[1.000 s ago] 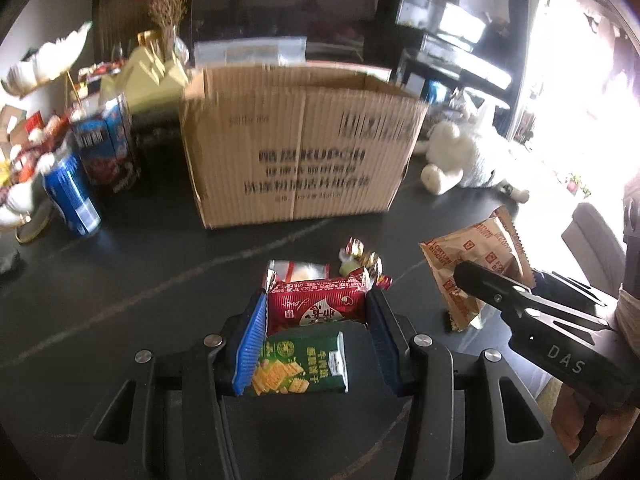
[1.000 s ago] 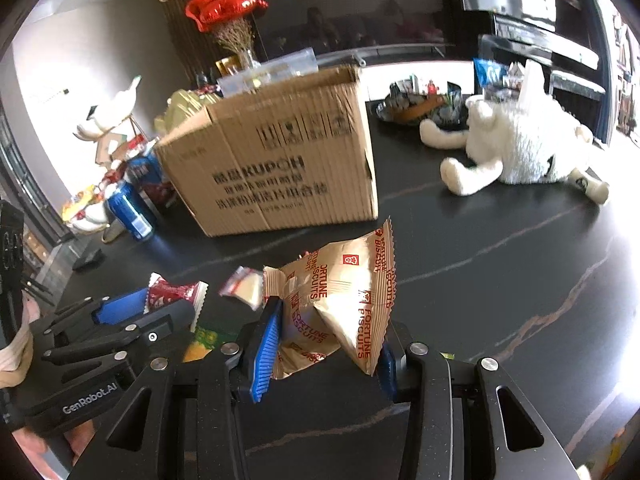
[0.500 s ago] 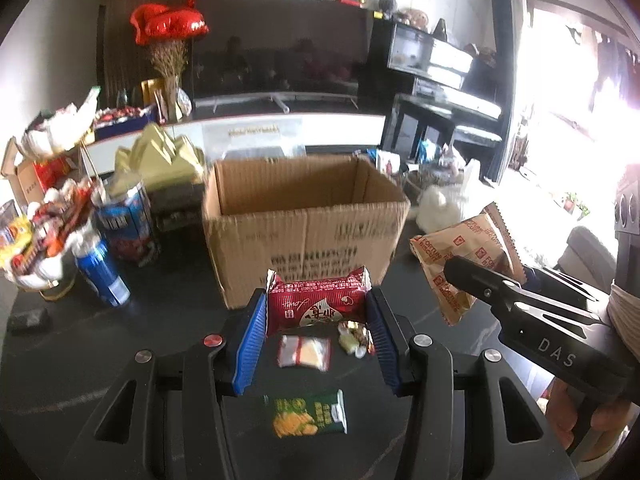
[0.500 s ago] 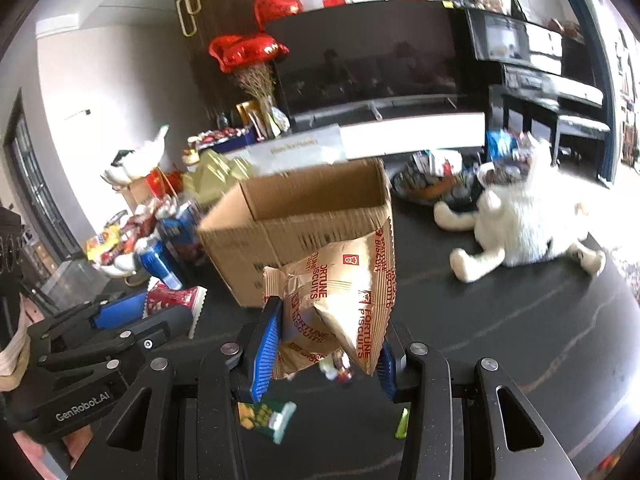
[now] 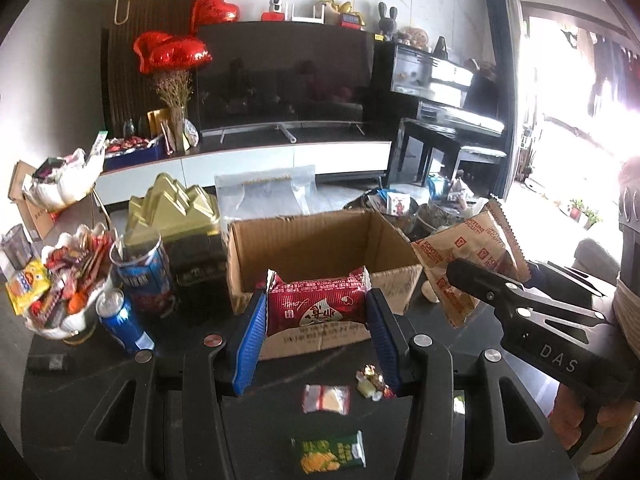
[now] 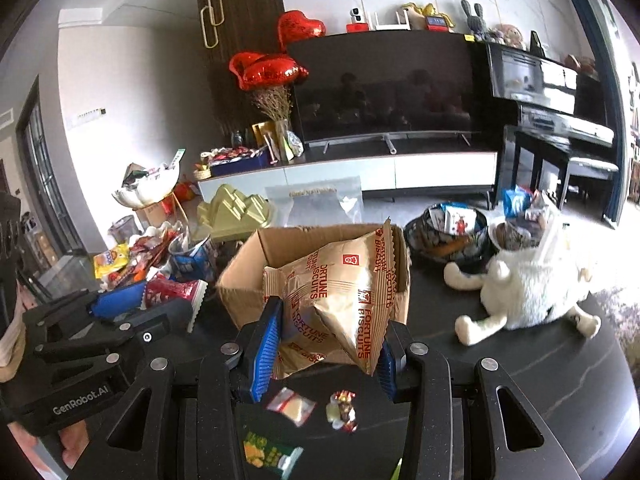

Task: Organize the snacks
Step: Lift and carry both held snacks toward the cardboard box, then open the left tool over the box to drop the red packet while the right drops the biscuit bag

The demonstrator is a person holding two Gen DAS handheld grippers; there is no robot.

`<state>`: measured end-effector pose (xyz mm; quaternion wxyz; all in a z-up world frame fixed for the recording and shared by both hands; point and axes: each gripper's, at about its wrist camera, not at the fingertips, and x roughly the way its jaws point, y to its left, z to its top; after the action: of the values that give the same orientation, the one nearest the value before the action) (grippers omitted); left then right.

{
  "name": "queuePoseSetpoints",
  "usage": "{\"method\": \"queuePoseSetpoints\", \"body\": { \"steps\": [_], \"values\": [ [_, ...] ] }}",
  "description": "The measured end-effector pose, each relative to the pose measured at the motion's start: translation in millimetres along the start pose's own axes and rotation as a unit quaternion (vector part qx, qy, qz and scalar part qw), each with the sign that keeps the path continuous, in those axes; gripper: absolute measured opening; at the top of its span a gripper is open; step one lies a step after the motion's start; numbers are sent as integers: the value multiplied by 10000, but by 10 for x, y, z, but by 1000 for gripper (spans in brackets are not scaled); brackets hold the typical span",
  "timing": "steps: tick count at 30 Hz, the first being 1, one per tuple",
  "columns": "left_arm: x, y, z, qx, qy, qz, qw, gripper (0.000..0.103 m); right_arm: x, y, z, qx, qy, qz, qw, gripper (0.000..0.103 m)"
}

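My left gripper (image 5: 316,314) is shut on a red snack packet (image 5: 318,307), held in the air in front of the open cardboard box (image 5: 320,240). My right gripper (image 6: 330,334) is shut on a tan Fortune Biscuits bag (image 6: 344,280), also raised before the box (image 6: 256,268). In the left wrist view that bag (image 5: 468,256) hangs to the right of the box. On the dark table below lie a green snack packet (image 5: 330,456), a small clear-and-red packet (image 5: 326,399) and a wrapped candy (image 5: 372,378).
Left of the box stand blue cans (image 5: 122,320), a gold mountain-shaped box (image 5: 172,208) and a dish heaped with snacks (image 5: 60,280). A white plush toy (image 6: 528,284) and a dark snack bowl (image 6: 448,232) sit to the right. A television stands behind.
Both grippers have risen with their packets, from near the tabletop to above the box's rim. The loose snacks on the table now lie far below the fingers.
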<state>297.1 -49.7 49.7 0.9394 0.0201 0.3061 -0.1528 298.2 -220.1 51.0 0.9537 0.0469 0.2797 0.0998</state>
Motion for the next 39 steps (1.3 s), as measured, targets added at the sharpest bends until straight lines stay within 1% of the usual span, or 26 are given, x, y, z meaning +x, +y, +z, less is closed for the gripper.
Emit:
{"method": "queuePoseSetpoints", "body": {
  "steps": [8, 14, 21, 27, 28, 29, 30, 31, 32, 34, 36, 39],
  "values": [
    [173, 82, 220, 13, -31, 32, 10000, 49, 210, -19, 228, -50, 51, 16, 10000, 43],
    [443, 180, 389, -4, 55, 41, 10000, 49, 482, -28, 386, -81, 163, 67, 9998, 43],
    [790, 282, 488, -2, 207, 138, 9997, 49, 853, -85, 451, -162, 350, 53, 9992, 43],
    [1070, 357, 525, -101, 355, 87, 9993, 49, 1143, -134, 459, -106, 505, 102, 9986, 43],
    [1124, 355, 532, -80, 400, 68, 9991, 50, 1180, -142, 454, -91, 518, 100, 9986, 44],
    [1153, 362, 544, -81, 407, 108, 9991, 51, 1223, -153, 449, -98, 542, 87, 9984, 46],
    [1172, 365, 544, -86, 373, 250, 9990, 56, 1268, -169, 443, -102, 593, 63, 9982, 48],
    [1176, 372, 546, -81, 357, 352, 9987, 60, 1292, -186, 432, -82, 627, 6, 9980, 55],
    [1166, 385, 546, -83, 319, 429, 9985, 67, 1300, -199, 429, -61, 626, -46, 9980, 60],
    [1109, 397, 517, -78, 232, 535, 9983, 67, 1283, -235, 393, -44, 620, -228, 9978, 61],
    [1037, 364, 476, 3, 187, 589, 9981, 67, 1234, -253, 360, -64, 619, -264, 9977, 61],
    [890, 299, 412, 52, 104, 571, 9983, 68, 1104, -230, 309, -125, 564, -266, 9980, 61]
  ]
}}
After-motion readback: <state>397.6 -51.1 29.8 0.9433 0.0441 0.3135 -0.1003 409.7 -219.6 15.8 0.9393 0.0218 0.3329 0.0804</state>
